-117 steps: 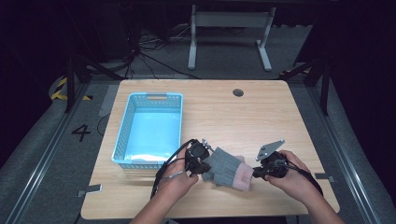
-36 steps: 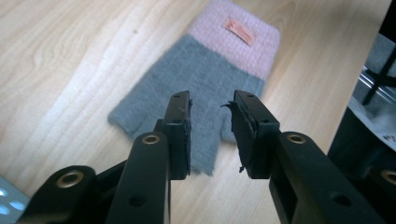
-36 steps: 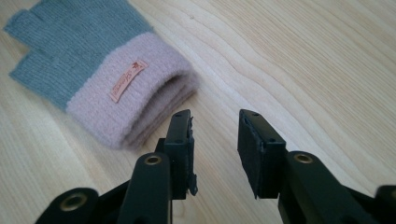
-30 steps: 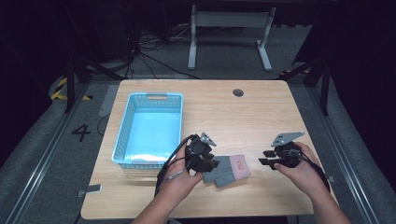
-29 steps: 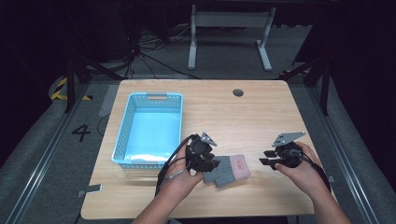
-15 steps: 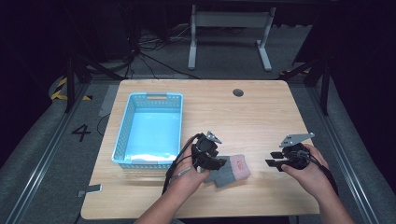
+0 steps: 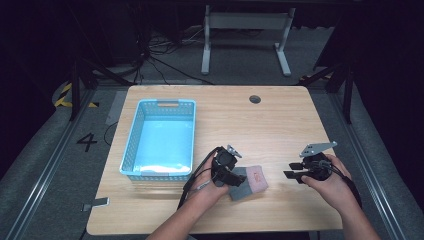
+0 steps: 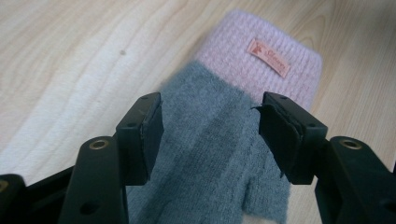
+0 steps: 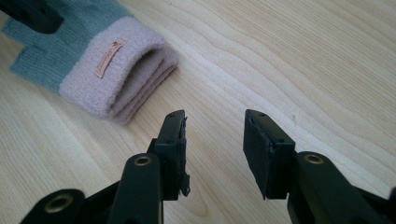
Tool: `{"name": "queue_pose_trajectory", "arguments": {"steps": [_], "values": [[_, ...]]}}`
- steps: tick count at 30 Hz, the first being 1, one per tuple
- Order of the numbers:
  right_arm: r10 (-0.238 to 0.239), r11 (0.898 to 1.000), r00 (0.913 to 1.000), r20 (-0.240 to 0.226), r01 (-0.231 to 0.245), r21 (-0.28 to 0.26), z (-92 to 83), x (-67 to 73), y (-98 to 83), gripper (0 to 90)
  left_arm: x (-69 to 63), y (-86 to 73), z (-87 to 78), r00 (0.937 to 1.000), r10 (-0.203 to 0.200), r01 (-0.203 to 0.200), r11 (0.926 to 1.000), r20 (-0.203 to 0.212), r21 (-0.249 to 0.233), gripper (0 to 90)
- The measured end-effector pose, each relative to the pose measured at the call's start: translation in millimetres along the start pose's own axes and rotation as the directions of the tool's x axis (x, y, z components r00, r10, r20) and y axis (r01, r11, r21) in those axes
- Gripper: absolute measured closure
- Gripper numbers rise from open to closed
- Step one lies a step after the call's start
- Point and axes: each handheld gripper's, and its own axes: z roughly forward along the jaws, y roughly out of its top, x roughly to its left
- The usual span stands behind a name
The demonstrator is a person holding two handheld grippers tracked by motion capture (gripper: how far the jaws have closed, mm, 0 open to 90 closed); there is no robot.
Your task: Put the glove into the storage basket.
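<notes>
Black jaws of my left gripper [image 8: 210,130] stood spread over the grey part of the knitted glove [image 8: 224,154], one pad at each side of the wool and neither pressing on it; they had just been opening, with the glove between them but let go. From above, that left gripper [image 7: 229,172] sat at the glove's [image 7: 248,182] left end, my left hand [image 7: 210,190] behind it, coming in from the near edge of the table [image 7: 280,125].

Pink ribbing made up the glove's cuff, with a small tan label [image 8: 268,58] sewn on it. The glove lay flat on the pale wood, folded double at the cuff as my right gripper view showed it, near the front edge and about midway across the table.

My right gripper [image 9: 212,149] had its jaws parted too, nothing between them but bare wood, and they had opened a little further. It pointed toward the cuff [image 9: 121,70] but stayed apart from it. In the high view my right gripper [image 7: 300,172] sat to the right of the glove, held in my right hand [image 7: 332,185].

Farther out, a light blue basket [image 7: 131,150] stood on the left part of the table, just beside my left gripper, its long side running away from me.
</notes>
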Motion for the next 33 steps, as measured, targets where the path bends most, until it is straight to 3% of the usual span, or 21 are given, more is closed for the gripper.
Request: {"name": "queue_pose_trajectory", "arguments": {"steps": [3,10,15,22,26,33], "values": [[-0.001,1.000,1.0000,-0.004,0.001,0.002,1.3,-0.4,0.0,58.8,-1.3,-0.5,4.6,0.9998,0.012,-0.012,0.9999,-0.013,0.011,39.7],[-0.006,1.000,0.9997,-0.022,0.006,0.005,4.2,2.0,0.2,57.9,-10.6,-0.1,15.6,0.9983,0.046,-0.045,0.9983,-0.036,0.038,30.7],[-0.007,1.000,0.9995,-0.030,0.007,0.001,4.4,3.1,0.8,57.4,-16.1,-0.2,22.3,0.9932,0.091,-0.086,0.9936,-0.072,0.073,27.2],[-0.006,1.000,0.9988,-0.049,0.006,0.012,8.9,4.2,1.2,55.8,-17.8,-1.1,26.1,0.9902,0.118,-0.111,0.9892,-0.074,0.096,22.1],[-0.006,1.000,0.9987,-0.051,0.007,0.009,8.3,4.7,1.3,55.3,-20.7,-1.7,29.4,0.9848,0.159,-0.150,0.9818,-0.070,0.116,15.5],[-0.005,1.000,0.9988,-0.050,0.005,0.008,8.5,5.0,1.5,54.8,-22.0,-0.4,30.1,0.9833,0.164,-0.153,0.9798,-0.080,0.130,14.8]]}}
